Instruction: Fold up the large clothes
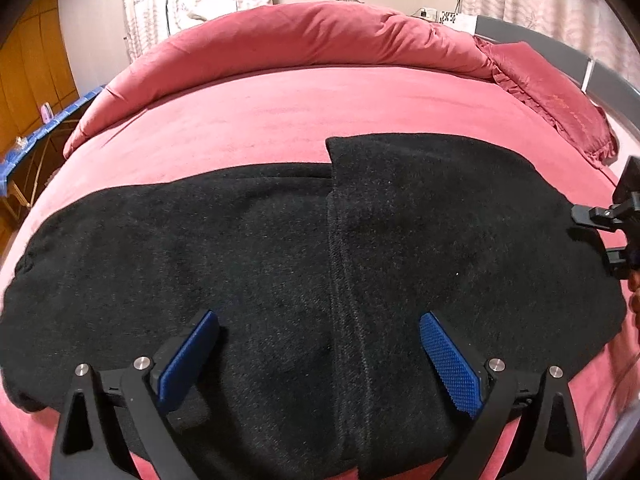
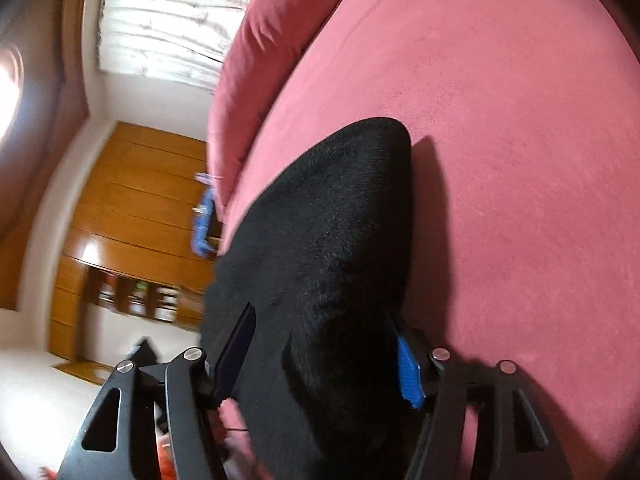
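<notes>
A large black garment (image 1: 280, 264) lies spread across the red bed (image 1: 248, 116), with one part folded over on the right (image 1: 440, 208). My left gripper (image 1: 320, 324) is open just above the garment's near edge, its blue pads (image 1: 448, 352) wide apart. My right gripper (image 2: 324, 340) stands at the garment's right end; in the left wrist view it shows at the far right (image 1: 600, 236). In the right wrist view the black cloth (image 2: 320, 240) lies between its wide-set fingers. Whether it pinches the cloth I cannot tell.
A rolled red duvet (image 1: 280, 40) lies along the far side of the bed and a red pillow (image 1: 552, 100) at the far right. A grey headboard (image 1: 540, 44), curtains, a wooden wardrobe (image 2: 132, 208) and a blue-edged table (image 1: 48, 128) surround the bed.
</notes>
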